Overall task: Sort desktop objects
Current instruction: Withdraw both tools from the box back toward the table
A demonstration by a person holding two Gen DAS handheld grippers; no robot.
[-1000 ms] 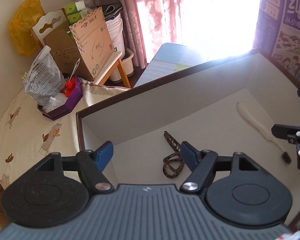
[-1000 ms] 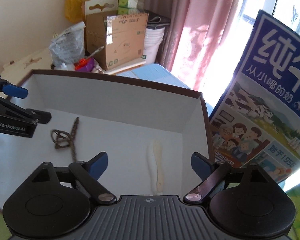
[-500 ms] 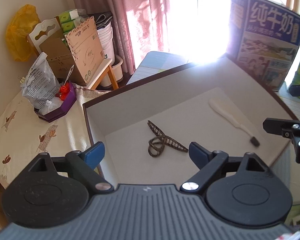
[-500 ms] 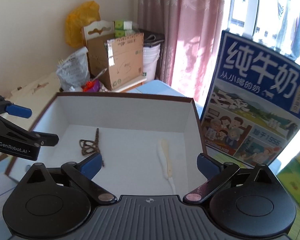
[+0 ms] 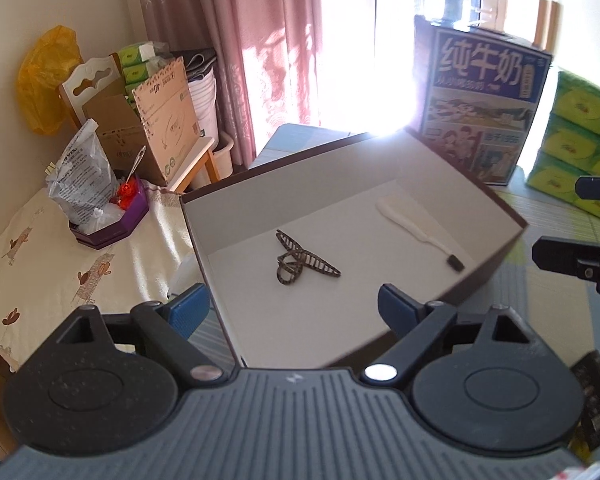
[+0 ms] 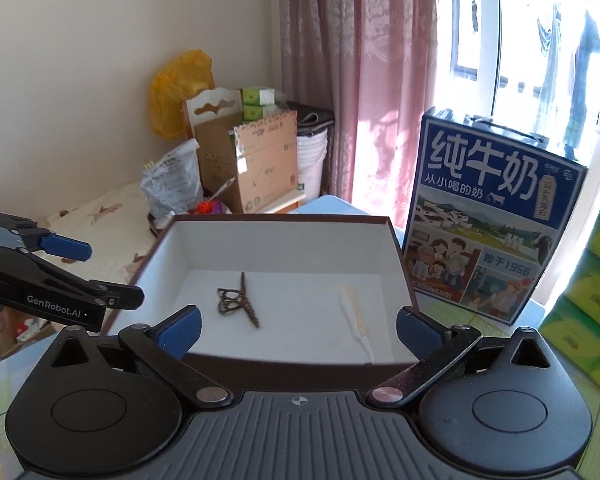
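2 hand-held grippers, left (image 5: 288, 306) and right (image 6: 298, 328), gape empty short of the brown-rimmed white box (image 6: 276, 220); its brown patterned hair clip (image 5: 302, 264) lies ahead of the left.

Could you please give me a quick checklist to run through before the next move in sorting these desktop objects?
1. Left gripper empty, jaws apart: ok.
2. Right gripper empty, jaws apart: ok.
3. Hair clip lying inside the box: ok.
4. White comb inside the box, apart from the clip: ok.
5. Both grippers outside the box: ok.
6. More objects waiting to be sorted: cannot tell.
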